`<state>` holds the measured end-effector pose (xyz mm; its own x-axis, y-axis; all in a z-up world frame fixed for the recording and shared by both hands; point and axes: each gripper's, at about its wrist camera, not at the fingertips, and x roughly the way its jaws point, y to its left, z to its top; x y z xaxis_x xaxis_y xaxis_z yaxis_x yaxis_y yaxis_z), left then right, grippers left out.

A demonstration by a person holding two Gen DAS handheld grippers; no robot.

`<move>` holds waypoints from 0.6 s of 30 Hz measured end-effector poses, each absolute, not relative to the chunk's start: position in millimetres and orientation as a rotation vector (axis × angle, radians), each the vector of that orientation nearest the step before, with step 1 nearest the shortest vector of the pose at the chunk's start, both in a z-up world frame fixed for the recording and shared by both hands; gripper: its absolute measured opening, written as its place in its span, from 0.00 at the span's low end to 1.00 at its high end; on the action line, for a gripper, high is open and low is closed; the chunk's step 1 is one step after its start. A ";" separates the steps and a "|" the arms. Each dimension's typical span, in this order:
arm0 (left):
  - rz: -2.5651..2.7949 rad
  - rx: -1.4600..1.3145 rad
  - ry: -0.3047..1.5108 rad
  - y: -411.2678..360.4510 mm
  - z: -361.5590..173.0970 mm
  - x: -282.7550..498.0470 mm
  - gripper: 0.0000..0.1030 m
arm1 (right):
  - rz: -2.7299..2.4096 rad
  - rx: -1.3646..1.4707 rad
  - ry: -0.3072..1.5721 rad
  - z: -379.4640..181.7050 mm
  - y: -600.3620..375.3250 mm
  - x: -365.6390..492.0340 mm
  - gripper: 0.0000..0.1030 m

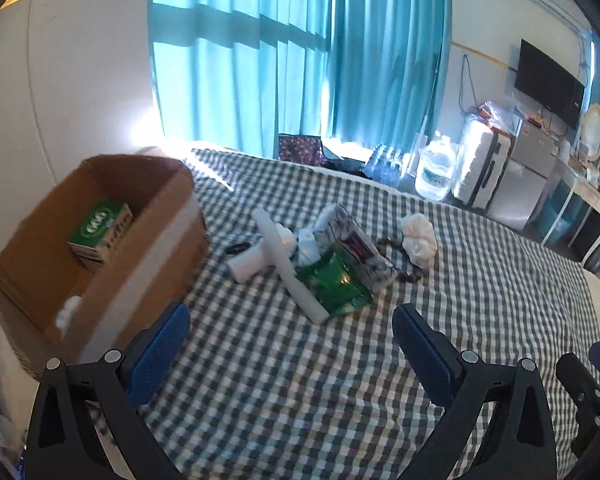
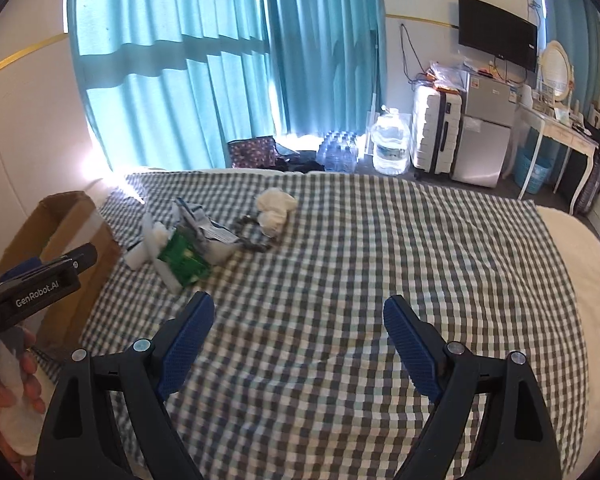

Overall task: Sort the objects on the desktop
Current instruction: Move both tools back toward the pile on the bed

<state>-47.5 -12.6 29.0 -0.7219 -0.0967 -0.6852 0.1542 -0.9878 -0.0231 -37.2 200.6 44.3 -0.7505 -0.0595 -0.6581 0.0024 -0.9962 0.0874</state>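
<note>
A cardboard box [image 1: 112,240] stands at the left of the checked bedspread [image 1: 300,380], with a green-and-white carton [image 1: 100,234] and a bit of white wadding inside. Beside it lies a pile: a white foam strip [image 1: 284,264], a green shiny packet [image 1: 336,284], a printed packet [image 1: 352,240], a crumpled white tissue [image 1: 420,238] and a dark cord. My left gripper [image 1: 290,320] is open and empty, just short of the pile. My right gripper [image 2: 298,312] is open and empty, further right; the pile [image 2: 188,256] and box [image 2: 60,236] lie to its left.
Teal curtains [image 2: 220,60] hang behind the bed. On the floor beyond stand a large water bottle [image 2: 390,144], a white suitcase [image 2: 436,132], a small fridge [image 2: 484,128] and a white desk [image 2: 556,136]. The bedspread [image 2: 380,260] stretches right of the pile.
</note>
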 end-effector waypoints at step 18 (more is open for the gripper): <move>-2.760 1.109 0.253 -16.0 -50.3 -125.6 1.00 | -2.749 1.095 -0.016 -33.5 190.3 -155.0 0.84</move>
